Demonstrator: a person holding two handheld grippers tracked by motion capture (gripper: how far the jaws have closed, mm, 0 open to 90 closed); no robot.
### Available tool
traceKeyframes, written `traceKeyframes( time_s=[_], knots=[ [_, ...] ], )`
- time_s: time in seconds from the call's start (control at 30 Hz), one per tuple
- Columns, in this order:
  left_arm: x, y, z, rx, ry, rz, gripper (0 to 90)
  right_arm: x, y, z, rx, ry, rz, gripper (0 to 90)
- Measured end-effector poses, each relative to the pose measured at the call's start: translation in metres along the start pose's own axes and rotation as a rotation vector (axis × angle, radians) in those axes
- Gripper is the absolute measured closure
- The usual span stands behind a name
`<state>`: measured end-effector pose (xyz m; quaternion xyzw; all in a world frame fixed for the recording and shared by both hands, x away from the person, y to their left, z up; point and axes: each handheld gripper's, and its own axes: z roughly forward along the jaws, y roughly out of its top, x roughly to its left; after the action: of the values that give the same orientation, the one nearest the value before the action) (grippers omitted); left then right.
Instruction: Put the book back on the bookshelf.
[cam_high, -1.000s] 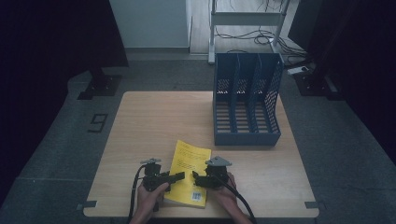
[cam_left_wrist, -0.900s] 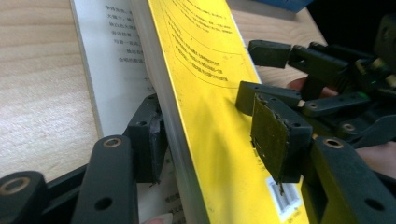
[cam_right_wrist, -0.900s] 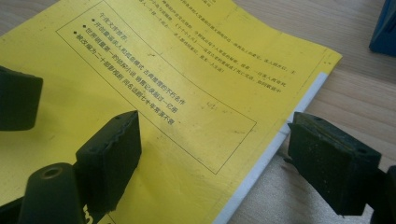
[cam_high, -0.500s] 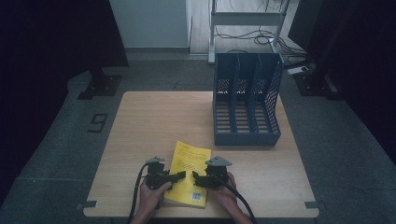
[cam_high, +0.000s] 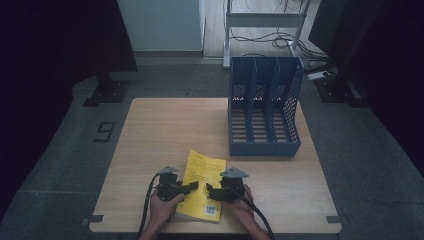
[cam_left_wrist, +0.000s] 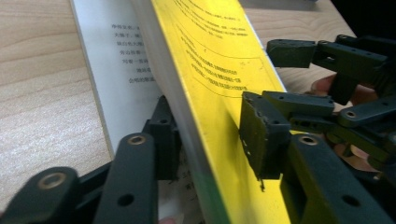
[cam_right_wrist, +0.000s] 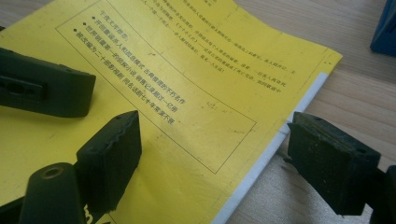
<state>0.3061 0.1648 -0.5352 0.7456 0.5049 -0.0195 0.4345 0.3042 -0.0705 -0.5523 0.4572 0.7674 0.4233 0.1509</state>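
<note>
A yellow paperback book lies near the table's front edge. My left gripper is at its left edge, shut on the book: one jaw sits under the raised cover and pages on a white page, the other presses on the yellow cover. The edge is lifted a little off the wood. My right gripper is open and low over the book's right edge. One of its jaws hangs over the cover and the other over bare wood. The two grippers point at each other, close together.
A blue three-slot file holder stands at the back right of the wooden table. A corner of the file holder is in the right gripper view. The person's hands reach in over the front edge.
My left gripper has slid right onto the book's left edge, and its jaws now hold the raised edge. The right gripper has barely moved.
</note>
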Motion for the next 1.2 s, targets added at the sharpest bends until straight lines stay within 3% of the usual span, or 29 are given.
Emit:
traceKeyframes(
  time_s=[0.2, 0.5, 0.63, 0.97, 1.2],
  knots=[
    [0.001, 0.0, -0.002, -0.006, -0.032, -0.013, 66.1, 0.001, 0.0, 0.0, -0.006, -0.001, -0.007, 17.8],
    [0.004, 0.0, 0.009, 0.041, -0.099, -0.059, 62.6, 0.001, 0.0, -0.001, -0.009, -0.001, -0.012, 18.0],
    [0.002, 0.001, 0.007, 0.027, -0.097, -0.044, 66.5, 0.0, 0.0, -0.001, -0.012, 0.006, -0.006, 18.0],
    [-0.009, 0.001, 0.003, -0.005, -0.047, 0.038, 70.6, -0.003, 0.0, -0.002, -0.012, 0.027, 0.005, 18.3],
    [-0.01, -0.001, 0.001, -0.041, -0.07, 0.052, 73.8, -0.004, 0.002, -0.005, -0.008, 0.044, -0.027, 18.1]
  ],
)
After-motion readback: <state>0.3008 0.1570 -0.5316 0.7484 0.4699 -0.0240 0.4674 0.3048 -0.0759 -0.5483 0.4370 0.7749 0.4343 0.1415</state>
